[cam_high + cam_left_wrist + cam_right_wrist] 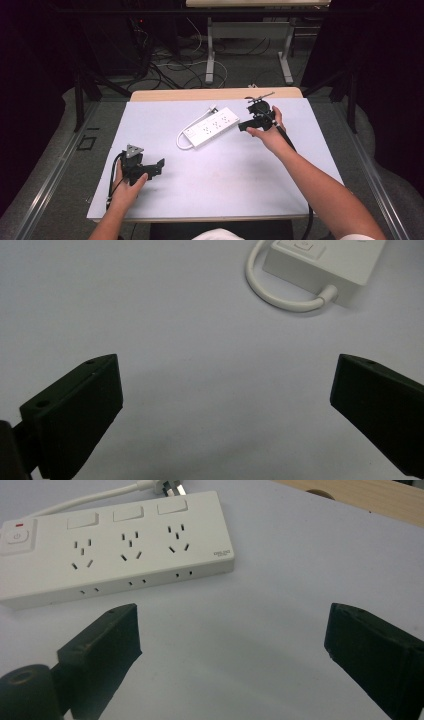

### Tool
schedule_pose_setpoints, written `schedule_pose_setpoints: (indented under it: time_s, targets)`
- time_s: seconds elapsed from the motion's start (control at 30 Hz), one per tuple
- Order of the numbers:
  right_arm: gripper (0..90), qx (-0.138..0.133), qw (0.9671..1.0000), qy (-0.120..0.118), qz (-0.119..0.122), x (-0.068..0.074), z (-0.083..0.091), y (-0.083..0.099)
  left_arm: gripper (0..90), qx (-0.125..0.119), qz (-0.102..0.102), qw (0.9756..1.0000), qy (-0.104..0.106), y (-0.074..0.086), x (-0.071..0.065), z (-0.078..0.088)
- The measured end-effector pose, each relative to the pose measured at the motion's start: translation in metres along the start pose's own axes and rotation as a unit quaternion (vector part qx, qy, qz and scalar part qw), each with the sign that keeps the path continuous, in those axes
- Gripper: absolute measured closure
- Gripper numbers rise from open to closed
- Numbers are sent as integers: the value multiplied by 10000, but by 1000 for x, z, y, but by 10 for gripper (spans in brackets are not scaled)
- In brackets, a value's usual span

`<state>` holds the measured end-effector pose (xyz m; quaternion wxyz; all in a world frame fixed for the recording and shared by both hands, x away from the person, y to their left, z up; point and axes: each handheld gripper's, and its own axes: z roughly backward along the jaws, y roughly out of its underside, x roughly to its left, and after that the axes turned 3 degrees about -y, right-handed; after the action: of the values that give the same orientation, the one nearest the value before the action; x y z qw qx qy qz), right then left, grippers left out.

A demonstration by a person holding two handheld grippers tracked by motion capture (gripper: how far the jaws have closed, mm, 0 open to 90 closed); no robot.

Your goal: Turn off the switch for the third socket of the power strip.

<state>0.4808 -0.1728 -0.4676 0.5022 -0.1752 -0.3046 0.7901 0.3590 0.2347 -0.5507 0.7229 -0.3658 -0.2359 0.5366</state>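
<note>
The white power strip is lying flat just past the centre of the tabletop, running diagonally from about 7 o'clock up to 1 o'clock in the high view. Its short cable is looping from the switch end round the far side to the plug at 12 o'clock of the strip. In the right gripper view the strip is showing a hard, glossy plastic box with rounded corners, three socket groups, three flat rocker covers and a round button with a red mark at its far-left end.

The right claw is hovering just beside the strip's 3 o'clock end, released, jaws spread wide with nothing between them. The left claw is sitting well apart at 7 o'clock, likewise released and empty, with the strip's cable end in its view at 1 o'clock.

Judging from this, the right claw is lining up to take the strip. To do it well, it should be squaring its jaws across the narrow width of the body, closing on the flat side walls rather than the slick top, and coming low to the matte white sheet so the smooth casing is not slipping out. The left claw could be steadying the switch end near the cable.
</note>
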Motion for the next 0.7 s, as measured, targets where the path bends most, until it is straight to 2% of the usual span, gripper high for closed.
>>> schedule_pose_setpoints:
  time_s: [0.17,0.33,0.47,0.5,0.53,0.7]
  targets:
    - [85,35,10000,61,54,4,-5,-14,6,5,106,9999,-111,0,0,-2]
    - [150,4,10000,72,60,5,-7,-21,6,2,78,9998,-157,0,-1,-3]
    - [155,0,9999,121,106,6,-11,-27,5,47,35,9998,-207,0,0,-3]
    - [156,-31,9998,147,123,7,-12,-28,6,55,13,9998,-209,1,0,-3]
    - [166,-173,9997,156,87,7,-14,-30,5,62,7,9997,-222,1,0,-3]
    - [206,-375,9992,127,62,8,-19,-33,5,73,-2,9998,-206,1,0,-4]
